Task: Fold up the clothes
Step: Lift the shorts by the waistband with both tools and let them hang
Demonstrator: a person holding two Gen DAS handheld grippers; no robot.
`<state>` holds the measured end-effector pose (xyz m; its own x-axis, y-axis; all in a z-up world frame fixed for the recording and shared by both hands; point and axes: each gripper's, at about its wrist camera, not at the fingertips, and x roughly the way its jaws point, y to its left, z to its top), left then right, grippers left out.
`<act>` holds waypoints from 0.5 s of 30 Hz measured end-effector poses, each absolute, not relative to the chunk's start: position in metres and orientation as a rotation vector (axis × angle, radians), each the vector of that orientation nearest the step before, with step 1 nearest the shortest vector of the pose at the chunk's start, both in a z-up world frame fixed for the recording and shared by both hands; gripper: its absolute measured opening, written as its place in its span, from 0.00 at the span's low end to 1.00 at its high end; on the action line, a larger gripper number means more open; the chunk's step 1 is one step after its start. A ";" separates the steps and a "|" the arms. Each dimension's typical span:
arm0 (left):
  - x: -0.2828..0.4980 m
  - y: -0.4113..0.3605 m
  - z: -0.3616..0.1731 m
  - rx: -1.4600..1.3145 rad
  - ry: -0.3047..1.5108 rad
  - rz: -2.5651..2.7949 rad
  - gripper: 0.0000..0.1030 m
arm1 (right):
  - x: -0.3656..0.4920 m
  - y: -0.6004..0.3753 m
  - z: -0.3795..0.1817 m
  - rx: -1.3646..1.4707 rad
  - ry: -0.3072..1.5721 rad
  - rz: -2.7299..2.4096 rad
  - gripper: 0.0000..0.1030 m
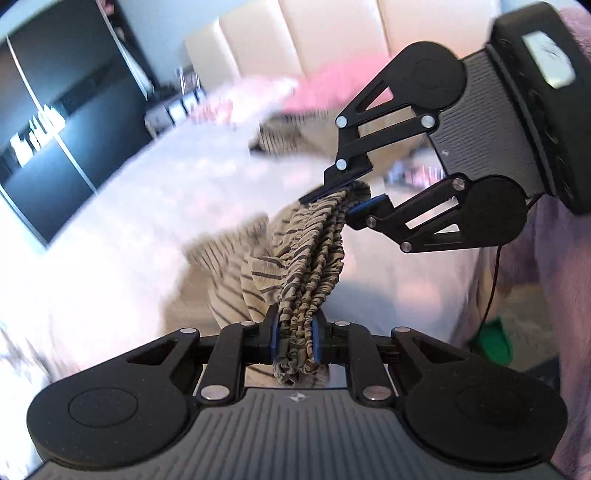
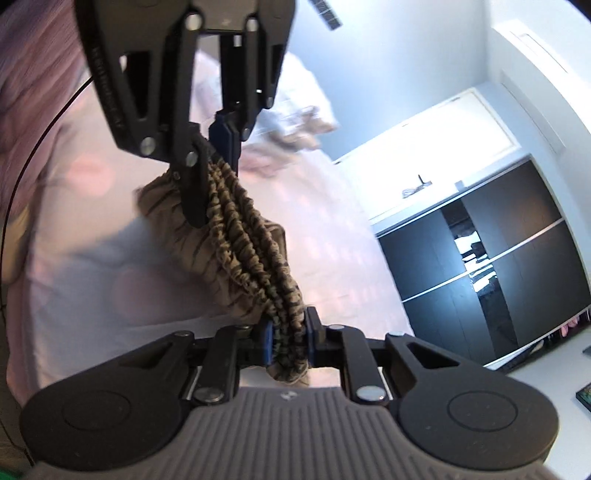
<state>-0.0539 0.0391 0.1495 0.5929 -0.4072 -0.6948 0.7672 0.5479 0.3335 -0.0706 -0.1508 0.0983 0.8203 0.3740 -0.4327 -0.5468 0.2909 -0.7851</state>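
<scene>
A beige garment with dark stripes [image 1: 314, 243] hangs above the bed, its gathered elastic waistband stretched as a short bunched band between both grippers. In the left wrist view my left gripper [image 1: 295, 341] is shut on one end of the waistband. My right gripper [image 1: 345, 199] comes in from the upper right and is shut on the other end. In the right wrist view the right gripper [image 2: 288, 343] pinches the striped garment [image 2: 251, 240], and the left gripper [image 2: 212, 162] clamps it from above. The rest of the fabric droops below the band towards the sheet.
A white bed sheet [image 1: 110, 229] lies underneath, with a pink pillow [image 1: 325, 88] and a cream headboard [image 1: 325, 33] at the far end. Another striped cloth [image 1: 284, 140] lies near the pillow. A dark wardrobe [image 2: 498, 266] stands beside the bed. Lilac fabric [image 1: 546, 280] and a green object [image 1: 495, 339] are at the right.
</scene>
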 end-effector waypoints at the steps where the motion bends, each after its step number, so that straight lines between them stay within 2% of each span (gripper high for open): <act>1: -0.053 0.038 0.168 0.674 0.567 -0.751 0.14 | -0.068 -0.156 0.119 -1.102 0.183 0.618 0.18; 9: -0.064 0.039 0.295 0.627 0.334 -0.776 0.14 | -0.064 -0.173 0.269 -1.036 0.146 0.611 0.18; 15: -0.074 0.054 0.335 0.632 0.267 -0.773 0.14 | -0.076 -0.172 0.323 -0.959 0.138 0.698 0.18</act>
<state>-0.0740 0.0543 0.3346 0.6944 -0.5651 -0.4455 0.7196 0.5445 0.4308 -0.0760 -0.1724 0.3231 0.7758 0.4844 -0.4044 -0.6021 0.3765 -0.7041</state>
